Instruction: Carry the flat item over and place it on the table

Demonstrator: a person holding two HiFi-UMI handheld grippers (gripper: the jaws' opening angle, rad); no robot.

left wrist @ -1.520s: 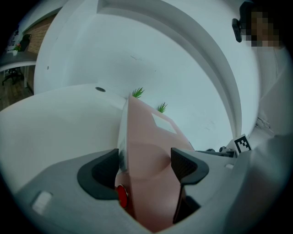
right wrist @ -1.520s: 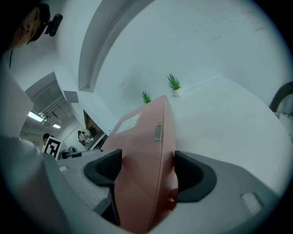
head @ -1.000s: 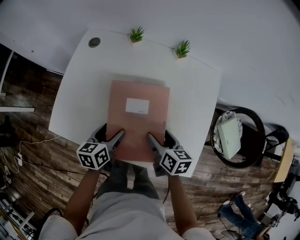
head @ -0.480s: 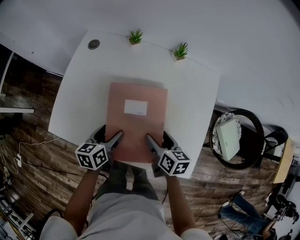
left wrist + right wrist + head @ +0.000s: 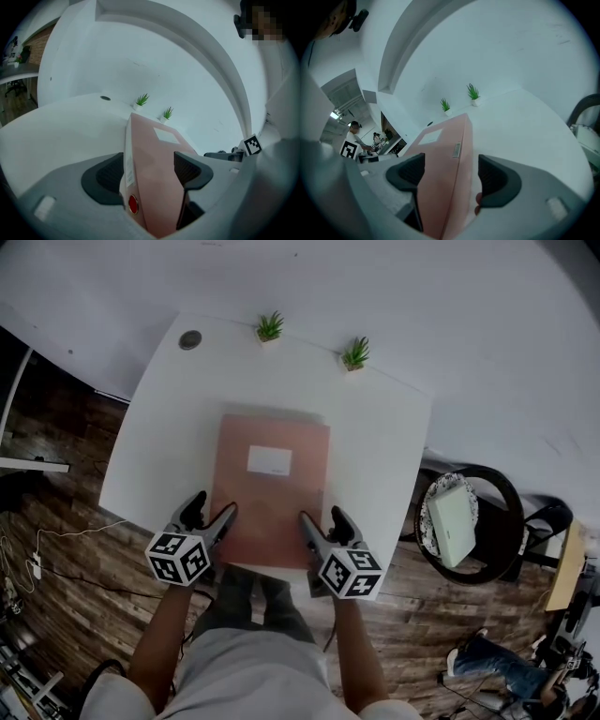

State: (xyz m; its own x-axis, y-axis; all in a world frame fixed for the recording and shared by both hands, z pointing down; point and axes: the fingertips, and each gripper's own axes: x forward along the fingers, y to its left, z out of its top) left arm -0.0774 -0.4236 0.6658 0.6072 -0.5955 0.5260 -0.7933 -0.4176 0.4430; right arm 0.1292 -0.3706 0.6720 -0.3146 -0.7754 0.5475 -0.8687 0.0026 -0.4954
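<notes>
White table point(image 5: 159, 427) over dark wood floor point(image 5: 56, 521). A small round disc point(image 5: 190, 339) sits at the table's far left corner. The left gripper point(image 5: 211, 517) is at the near left corner of the flat pink box point(image 5: 272, 493), marker cube toward the person. In the left gripper view its jaws stand wide apart and straddle that corner: the left pad is just beside the box's thin side, and the right pad is over the top face. No firm clamp shows. That side carries a narrow sticker point(image 5: 129, 166) and a red dot point(image 5: 133, 204). The box lies flat on the table near the middle, its near edge close to the table's near edge, with a white label point(image 5: 269, 459) on top. Two small potted plants point(image 5: 270, 328) point(image 5: 355, 353) stand along the far edge, well apart from the box. The right gripper point(image 5: 323, 521) is at the near right corner, jaws equally spread. In its own view, bare table shows between the box's edge and the right pad, so it has no hold on the box. Far right, off the table, a round dark stand point(image 5: 497, 484) carries a white square item point(image 5: 453, 518).
</notes>
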